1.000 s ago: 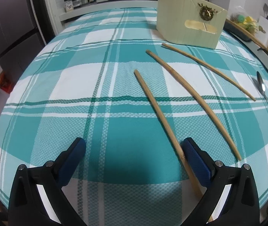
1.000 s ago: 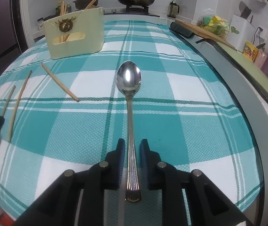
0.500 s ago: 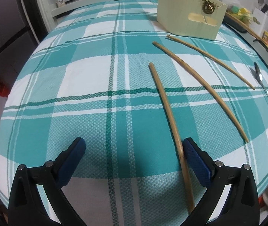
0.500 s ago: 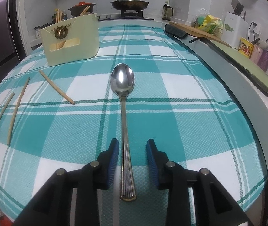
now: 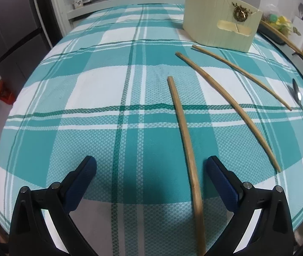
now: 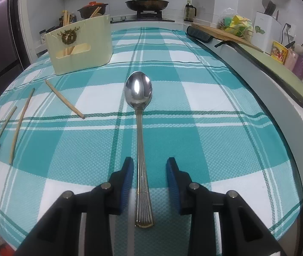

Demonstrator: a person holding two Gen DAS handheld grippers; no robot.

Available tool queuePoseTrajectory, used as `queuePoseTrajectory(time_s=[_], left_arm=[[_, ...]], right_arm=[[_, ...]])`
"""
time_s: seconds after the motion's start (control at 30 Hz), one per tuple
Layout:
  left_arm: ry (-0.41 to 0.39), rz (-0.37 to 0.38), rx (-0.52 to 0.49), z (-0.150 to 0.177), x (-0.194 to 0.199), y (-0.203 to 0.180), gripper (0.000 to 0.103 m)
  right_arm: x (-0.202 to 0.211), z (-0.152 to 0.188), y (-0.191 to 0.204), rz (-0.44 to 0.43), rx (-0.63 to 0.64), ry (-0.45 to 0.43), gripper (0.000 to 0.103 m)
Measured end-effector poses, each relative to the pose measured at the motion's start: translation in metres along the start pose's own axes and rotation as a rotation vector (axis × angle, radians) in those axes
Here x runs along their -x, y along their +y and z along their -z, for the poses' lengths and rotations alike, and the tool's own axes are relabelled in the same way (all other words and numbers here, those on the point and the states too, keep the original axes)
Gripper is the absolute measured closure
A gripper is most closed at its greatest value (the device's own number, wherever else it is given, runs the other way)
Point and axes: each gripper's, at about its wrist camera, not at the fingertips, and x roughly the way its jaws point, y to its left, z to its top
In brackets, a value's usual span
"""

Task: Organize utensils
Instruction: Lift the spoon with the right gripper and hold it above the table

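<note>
Right now my right claw (image 6: 149, 168) sits low over the counter's teal-and-white plaid cloth (image 6: 204, 98) with its blue-padded jaws parted on either side of the handle of a shiny steel spoon (image 6: 139, 111); neither pad touches the metal, and the spoon lies flat on the cloth, its bowl pointing away from me and its ribbed handle end between the arms of the claw. My left claw (image 5: 150, 170) is spread wide and grips nothing; the nearest long wooden chopstick (image 5: 185, 145) runs between its jaws close to the right-hand pad, lying loose on the cloth. Two more wooden chopsticks lie to the right of it, the middle one (image 5: 228, 104) and the far one (image 5: 241, 74), all three apart from each other and fanning toward the pale cream utensil box (image 5: 217, 27) standing at the far side of the cloth. That box carries a small brass antlered ornament (image 6: 68, 35) above a slot-shaped handle cut-out, and a few chopsticks already stand in it. Behind it a lidded dark pan (image 6: 147, 3) rests on the stove. Off to the right a white carton (image 6: 265, 28) shows a green printed mark and a small yellow box (image 6: 279, 50) has a picture on it, but I cannot read any writing on either
</note>
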Motion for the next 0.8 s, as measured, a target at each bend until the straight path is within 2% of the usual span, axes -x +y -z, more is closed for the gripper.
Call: queuePoseTrajectory(time_s=[0.17,0.3,0.33,0.4,0.43,0.47,0.5,0.6,0.8], left_arm=[[-0.031,-0.004,0.010,0.005,0.003,0.000,0.000],[-0.026,0.000,0.014,0.004,0.002,0.001,0.000],[-0.024,-0.001,0.013,0.004,0.002,0.001,0.000],[-0.025,0.006,0.008,0.004,0.003,0.002,0.000],[-0.024,0.008,0.009,0.004,0.002,0.002,0.000],[-0.020,0.008,0.010,0.003,0.002,0.002,0.000],[-0.017,0.007,0.009,0.003,0.002,0.002,0.000],[-0.007,0.015,0.002,0.002,0.002,0.003,0.000],[-0.002,0.046,-0.015,-0.008,-0.001,0.008,0.001]], right_arm=[[0.001,0.002,0.001,0.003,0.003,-0.011,0.068],[0.001,0.004,-0.001,-0.006,0.004,-0.027,0.067],[0.001,0.003,-0.002,-0.009,0.002,-0.025,0.064],[0.000,0.001,-0.002,-0.022,0.009,-0.011,0.056],[-0.002,0.000,-0.001,-0.054,0.020,0.002,0.041],[-0.004,-0.002,0.002,-0.094,0.043,0.022,0.020],[-0.006,-0.004,0.006,-0.112,0.071,0.044,0.017],[-0.005,-0.007,0.011,-0.097,0.103,0.051,0.017],[0.004,-0.032,-0.015,-0.117,-0.004,0.012,0.017]])
